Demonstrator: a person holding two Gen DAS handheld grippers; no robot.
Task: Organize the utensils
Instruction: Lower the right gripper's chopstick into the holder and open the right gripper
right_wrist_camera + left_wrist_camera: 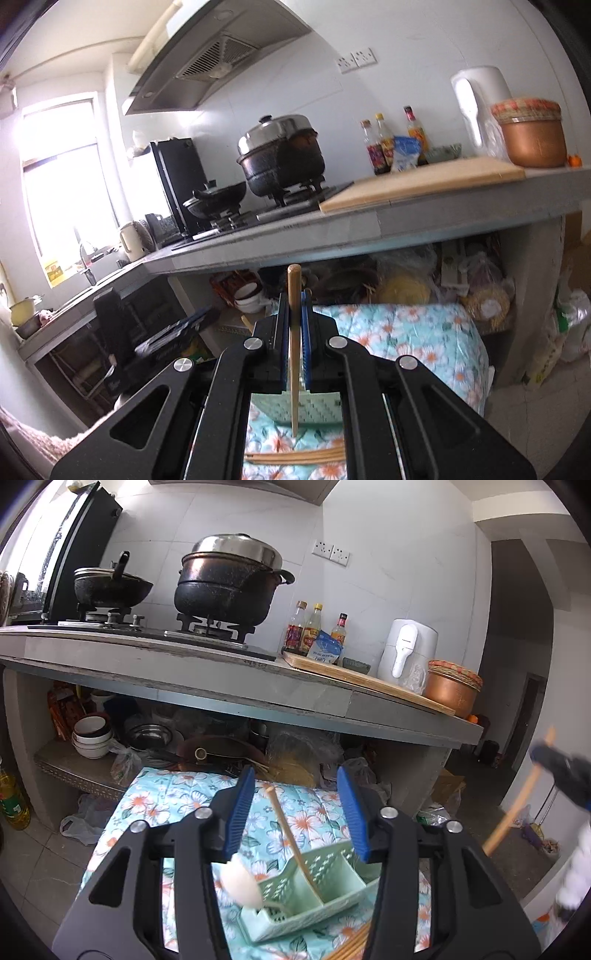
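Observation:
A light green perforated utensil holder with two compartments lies on a floral cloth. A white spoon and a wooden stick rest in it. My left gripper is open and empty above the holder. My right gripper is shut on a single wooden chopstick, held upright above the holder. It also shows in the left wrist view at the far right. Several loose chopsticks lie on the cloth in front of the holder.
A grey counter stands behind the cloth-covered table, with a stove, a large black pot, a wok, sauce bottles, a cutting board and a white appliance. Bowls and bags fill the shelf underneath.

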